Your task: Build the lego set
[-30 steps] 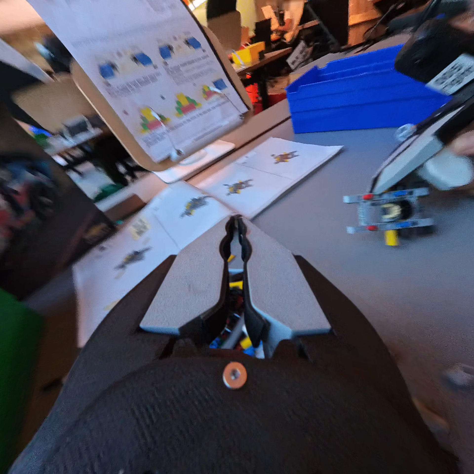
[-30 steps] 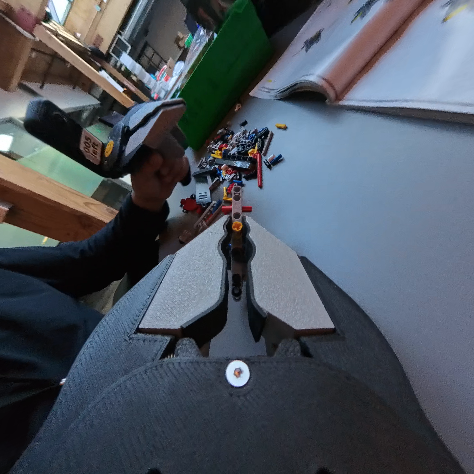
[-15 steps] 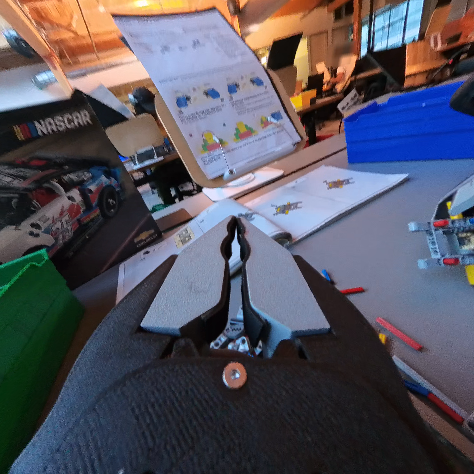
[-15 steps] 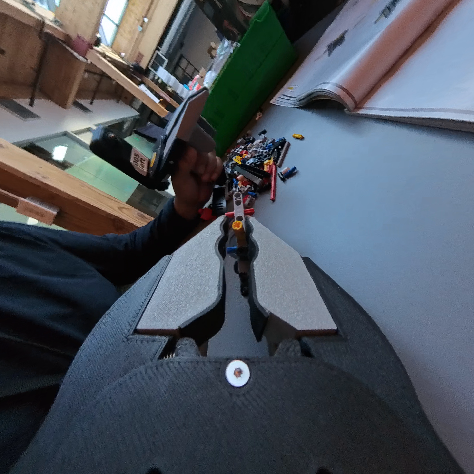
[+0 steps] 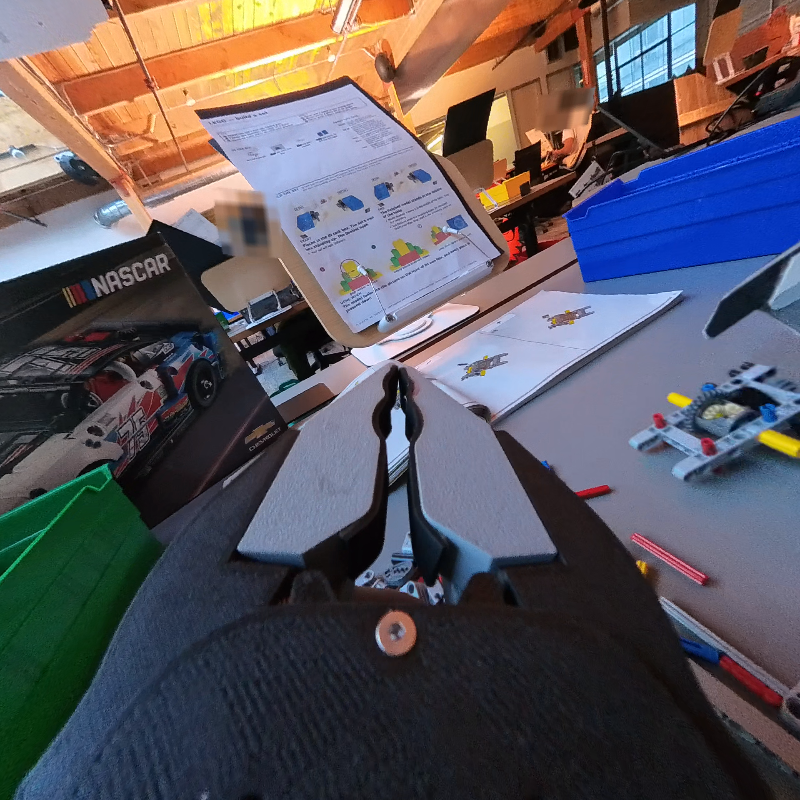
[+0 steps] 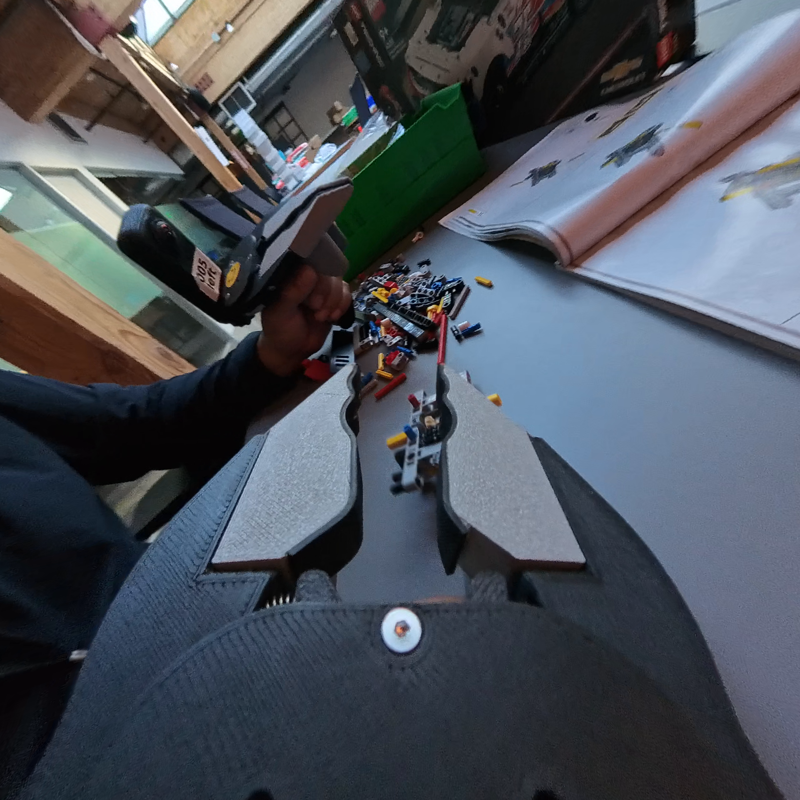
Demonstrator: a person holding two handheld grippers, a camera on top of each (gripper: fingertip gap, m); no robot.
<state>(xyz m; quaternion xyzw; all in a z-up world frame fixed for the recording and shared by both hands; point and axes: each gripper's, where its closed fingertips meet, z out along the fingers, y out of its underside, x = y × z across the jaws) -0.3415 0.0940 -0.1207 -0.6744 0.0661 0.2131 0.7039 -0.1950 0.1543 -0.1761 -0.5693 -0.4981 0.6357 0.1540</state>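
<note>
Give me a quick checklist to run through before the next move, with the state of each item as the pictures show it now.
1. Right hand-held gripper open: ok, its fingers stand wide apart.
2. Grey brick assembly free of the grasp: ok, it lies against one finger only, a clear gap on the other side.
3. Assembly resting on the grey table: ok in the left wrist view.
4. Left hand-held gripper shut, nothing between its tips: ok.
5. Loose brick pile apart from the assembly: ok.
6. Open instruction booklet lying flat: ok.
</note>
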